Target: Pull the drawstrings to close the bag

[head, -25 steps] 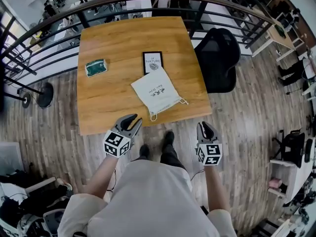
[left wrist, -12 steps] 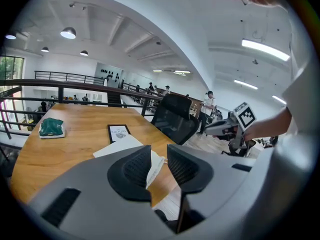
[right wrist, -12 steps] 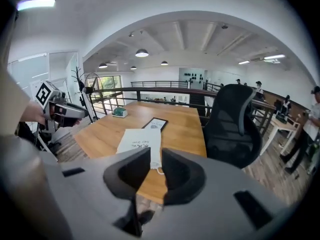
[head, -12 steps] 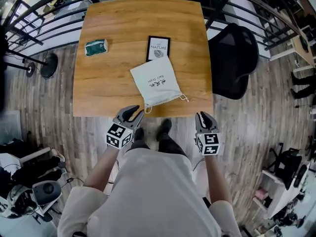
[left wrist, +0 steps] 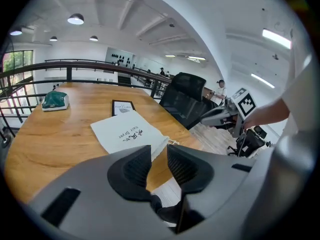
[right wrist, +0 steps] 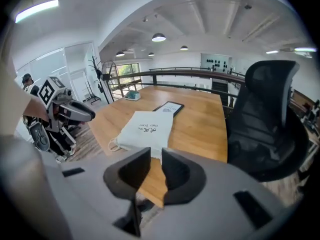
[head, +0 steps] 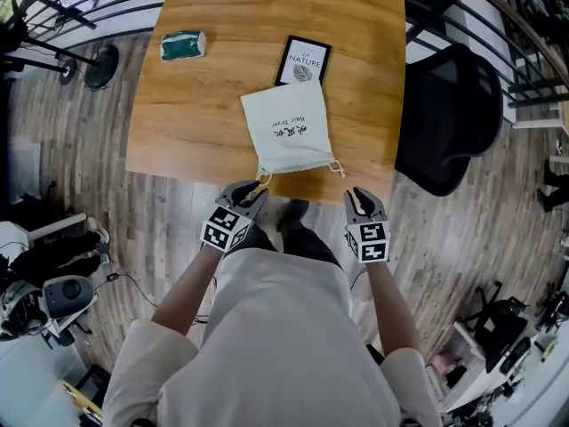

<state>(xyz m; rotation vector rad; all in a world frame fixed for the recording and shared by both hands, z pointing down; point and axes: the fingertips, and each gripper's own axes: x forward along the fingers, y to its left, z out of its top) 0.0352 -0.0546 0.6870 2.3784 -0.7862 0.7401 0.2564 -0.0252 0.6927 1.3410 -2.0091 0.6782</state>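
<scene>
I had the left gripper [head: 252,190] and the right gripper [head: 363,197] both parted and empty, just off the near edge of the table [head: 187,114]. The bag [head: 289,130] lay flat by that edge with its mouth toward me and a drawstring [head: 337,168] at each near corner. To do this well, I judged each tool should take its own cord close to the channel, then both draw outward together. The head view placed both grippers against the bag. The right gripper view showed more plainly the left loop [right wrist: 114,145] lying clear of the cloth.
</scene>
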